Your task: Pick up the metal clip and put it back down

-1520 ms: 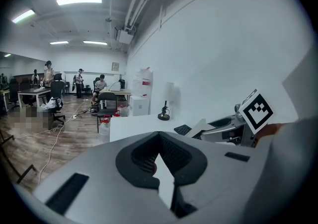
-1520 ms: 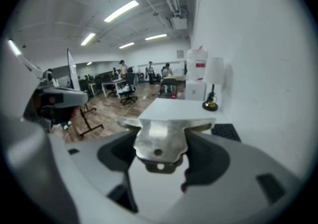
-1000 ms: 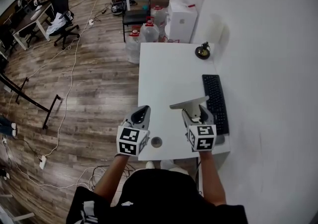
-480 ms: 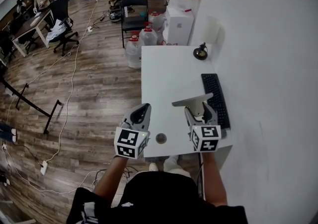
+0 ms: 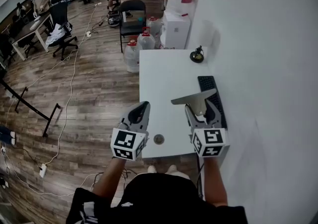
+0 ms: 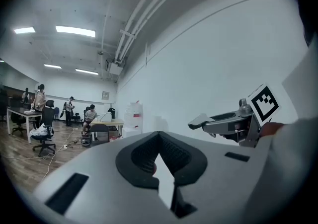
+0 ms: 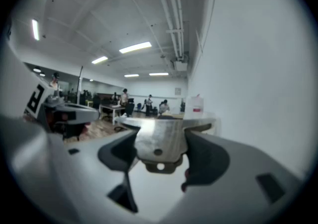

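**Head view: clip held aloft over desk**

The metal clip [image 5: 195, 100] sits clamped in the right gripper [image 5: 201, 113], raised above the right side of the white table [image 5: 159, 79] and overlapping the keyboard [image 5: 206, 84] from this angle. In the right gripper view, the clip [image 7: 161, 141] is a flat plate with two small holes, pinched between the dark pads of the right gripper [image 7: 160, 156]. The left gripper [image 5: 139, 113] hangs at the table's near left edge; its own view shows the left gripper [image 6: 160, 161] closed to a point with nothing in it. A small round disc [image 5: 158, 139] lies near the front edge between the grippers.
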### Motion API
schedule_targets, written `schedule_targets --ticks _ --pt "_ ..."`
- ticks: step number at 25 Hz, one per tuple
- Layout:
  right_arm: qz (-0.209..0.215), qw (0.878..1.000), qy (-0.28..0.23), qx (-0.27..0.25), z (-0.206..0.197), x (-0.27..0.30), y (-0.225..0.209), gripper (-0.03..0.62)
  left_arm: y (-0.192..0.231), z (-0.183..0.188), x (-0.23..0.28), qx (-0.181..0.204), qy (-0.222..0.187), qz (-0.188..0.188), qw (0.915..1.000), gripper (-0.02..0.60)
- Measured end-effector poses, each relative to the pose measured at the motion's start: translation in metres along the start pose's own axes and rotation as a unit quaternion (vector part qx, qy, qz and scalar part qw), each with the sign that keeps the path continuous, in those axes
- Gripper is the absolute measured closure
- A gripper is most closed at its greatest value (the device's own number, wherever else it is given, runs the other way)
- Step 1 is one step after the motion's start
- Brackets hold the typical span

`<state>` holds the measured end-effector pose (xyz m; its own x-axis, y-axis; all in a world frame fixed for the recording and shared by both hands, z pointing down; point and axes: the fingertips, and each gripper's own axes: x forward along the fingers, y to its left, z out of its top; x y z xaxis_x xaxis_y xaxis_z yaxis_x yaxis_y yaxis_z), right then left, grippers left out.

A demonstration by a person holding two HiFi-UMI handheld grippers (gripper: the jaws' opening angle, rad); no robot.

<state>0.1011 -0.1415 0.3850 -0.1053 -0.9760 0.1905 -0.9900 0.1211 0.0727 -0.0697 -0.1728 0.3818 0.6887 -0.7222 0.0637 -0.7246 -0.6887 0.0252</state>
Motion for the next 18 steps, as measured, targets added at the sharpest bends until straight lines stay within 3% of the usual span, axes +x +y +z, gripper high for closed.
schedule_targets --ticks 8,18 --pt "0.008 1.000 -0.021 0.015 0.022 -0.010 -0.020 0.299 -0.017 0.019 0.010 -0.011 -0.007 0.004 0.9999 0.560" --pt "0.023 1.000 -0.008 0.019 0.004 -0.008 -0.036 0.299 -0.039 0.007 0.021 0.007 0.004 0.002 1.0000 0.560"
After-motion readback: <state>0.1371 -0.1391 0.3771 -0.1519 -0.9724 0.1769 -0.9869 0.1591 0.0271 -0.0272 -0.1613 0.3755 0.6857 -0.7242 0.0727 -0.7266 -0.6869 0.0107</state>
